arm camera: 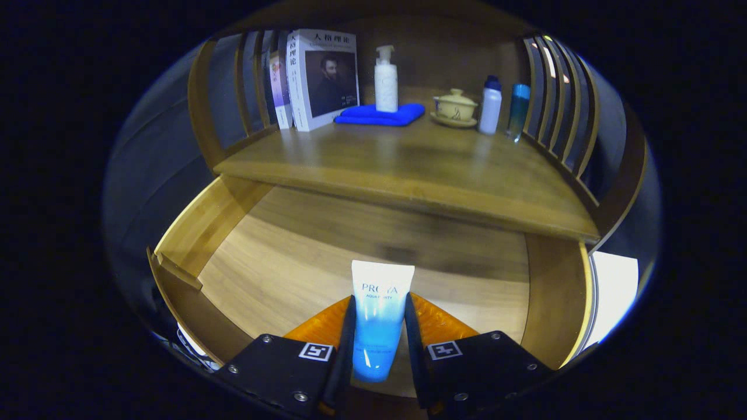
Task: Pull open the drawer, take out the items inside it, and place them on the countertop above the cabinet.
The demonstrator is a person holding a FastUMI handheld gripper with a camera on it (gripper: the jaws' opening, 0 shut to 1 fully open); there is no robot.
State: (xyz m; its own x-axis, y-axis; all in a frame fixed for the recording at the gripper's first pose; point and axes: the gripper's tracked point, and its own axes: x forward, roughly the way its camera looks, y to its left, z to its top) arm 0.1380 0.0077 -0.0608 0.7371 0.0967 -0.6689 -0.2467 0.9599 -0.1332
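Gripper view looks down into the open drawer [192,227]. The gripper [378,332] has its two fingers closed on a tube [378,318], one finger pressing on each side. The tube is white at its flat end and blue lower down. Its long way runs straight along the fingers, with the flat white end sticking out past the tips and pointing away. The tube seems to be lifted a little off the drawer floor, but I cannot tell for sure. I see nothing else lying on the part of the drawer floor that shows. Beyond the fingers, up and ahead, is the countertop [408,169], just above the back of the drawer. The front of the countertop is bare wood. At the back stand some books [321,79], a white pump bottle [386,79] on a blue cloth [379,115], a lidded cup [455,107] and two small bottles [503,108]. So I think the tube must go up and forward, over the countertop's front edge, and then down on the bare wood.
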